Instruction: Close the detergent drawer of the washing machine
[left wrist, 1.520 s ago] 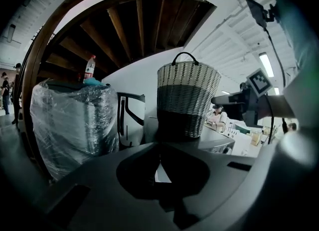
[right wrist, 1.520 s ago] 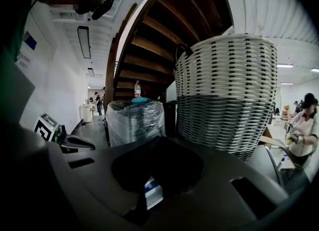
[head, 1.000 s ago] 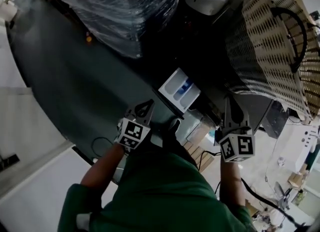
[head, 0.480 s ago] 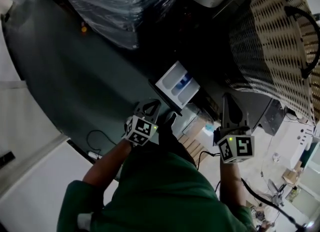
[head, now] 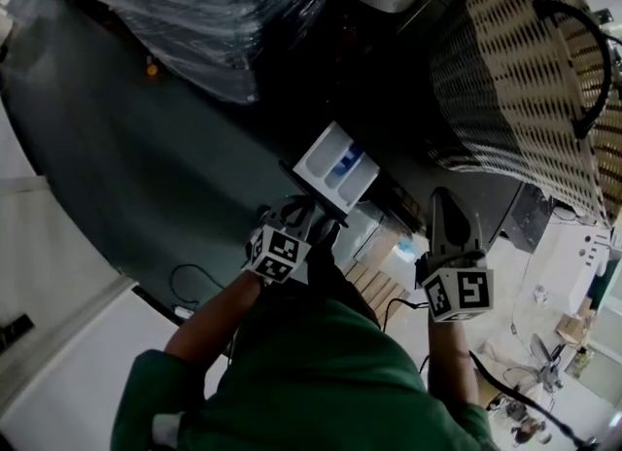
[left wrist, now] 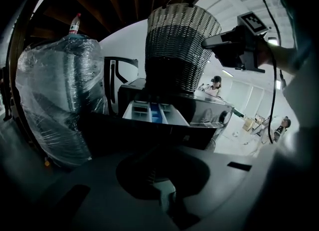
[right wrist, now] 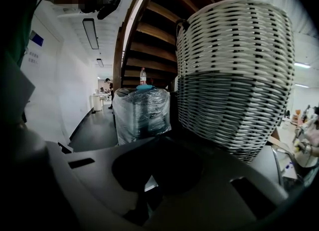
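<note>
at the front of the washing machine (left wrist: 214, 114), the detergent drawer (head: 335, 169) stands pulled well out, its white and blue compartments open to view. the left gripper (head: 301, 212) sits just at the drawer's dark front panel, apparently touching it or nearly so. its jaws look pressed together with nothing between them. the right gripper (head: 442, 208) hangs off to the side, well apart from the drawer, jaws likewise closed and empty.

the step in hand appears to be the push. it would go best with the closed tips set flat against the middle of the front panel, driving straight along the drawer's track. an off-centre shove could skew and jam it. the wicker basket (head: 515, 70) on top of the machine calls for a smooth, unjarring stroke.

no brand or lettering is legible on drawer or machine. only the square markers on the gripper cubes show.
</note>
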Motion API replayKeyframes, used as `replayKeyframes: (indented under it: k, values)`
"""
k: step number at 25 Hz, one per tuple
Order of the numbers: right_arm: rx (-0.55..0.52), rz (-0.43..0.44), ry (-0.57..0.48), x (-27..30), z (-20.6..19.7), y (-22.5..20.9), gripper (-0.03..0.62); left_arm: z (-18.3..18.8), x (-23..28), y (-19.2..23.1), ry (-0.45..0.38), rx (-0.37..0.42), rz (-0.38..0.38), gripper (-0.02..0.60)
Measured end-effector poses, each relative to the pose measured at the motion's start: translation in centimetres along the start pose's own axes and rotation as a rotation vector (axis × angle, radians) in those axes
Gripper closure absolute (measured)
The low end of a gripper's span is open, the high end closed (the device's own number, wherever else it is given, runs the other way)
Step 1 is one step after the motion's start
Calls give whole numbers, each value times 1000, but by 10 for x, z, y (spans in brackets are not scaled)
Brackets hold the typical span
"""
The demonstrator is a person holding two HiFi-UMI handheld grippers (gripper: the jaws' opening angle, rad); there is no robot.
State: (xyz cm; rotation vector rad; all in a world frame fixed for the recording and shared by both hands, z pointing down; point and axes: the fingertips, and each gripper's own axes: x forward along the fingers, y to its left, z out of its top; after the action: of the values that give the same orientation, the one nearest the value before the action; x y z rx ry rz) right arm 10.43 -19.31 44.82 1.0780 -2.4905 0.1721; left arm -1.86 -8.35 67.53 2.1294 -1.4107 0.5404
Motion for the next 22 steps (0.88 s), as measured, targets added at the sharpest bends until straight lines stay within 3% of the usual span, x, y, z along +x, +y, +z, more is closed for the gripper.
replayKeyframes:
  k: [17,22]
  values:
    - [27,-72,6,-25,-9,-8,579,10,12,0,5,4,-4,560]
    - [33,-100,-2,-31,-5,-13,579,19,18,2,0,-66,-28,560]
